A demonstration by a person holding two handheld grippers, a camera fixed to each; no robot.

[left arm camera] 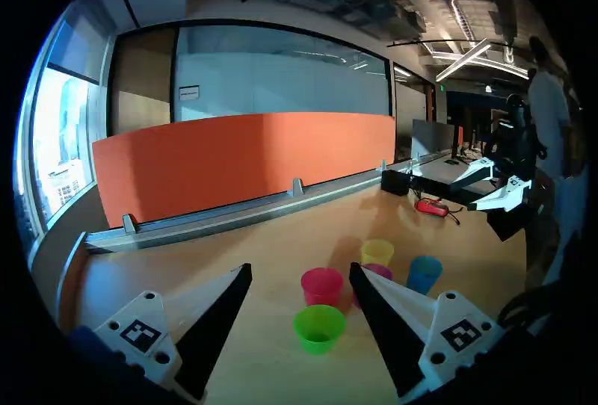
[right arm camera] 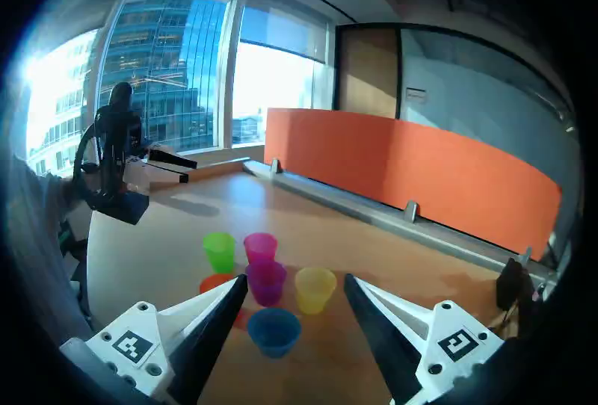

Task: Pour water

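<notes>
Several empty plastic cups stand close together on the wooden table (left arm camera: 247, 255). In the left gripper view I see a green cup (left arm camera: 319, 328), a pink one (left arm camera: 322, 285), a yellow one (left arm camera: 377, 252), a blue one (left arm camera: 424, 273) and a purple one (left arm camera: 380, 271), half hidden by a finger. My left gripper (left arm camera: 297, 269) hangs open just short of them, holding nothing. In the right gripper view, my right gripper (right arm camera: 294, 279) is open above the blue cup (right arm camera: 273, 330), purple cup (right arm camera: 266, 282) and yellow cup (right arm camera: 315, 289). An orange cup (right arm camera: 215, 283) peeks out beside its left finger.
An orange divider panel (left arm camera: 247, 155) on a metal rail (left arm camera: 239, 214) runs along the table's far edge. A red object (left arm camera: 432, 207) and a black box (left arm camera: 395, 181) lie near the rail. A person (left arm camera: 549, 106) stands past the table end. Large windows (right arm camera: 172, 69) lie beyond.
</notes>
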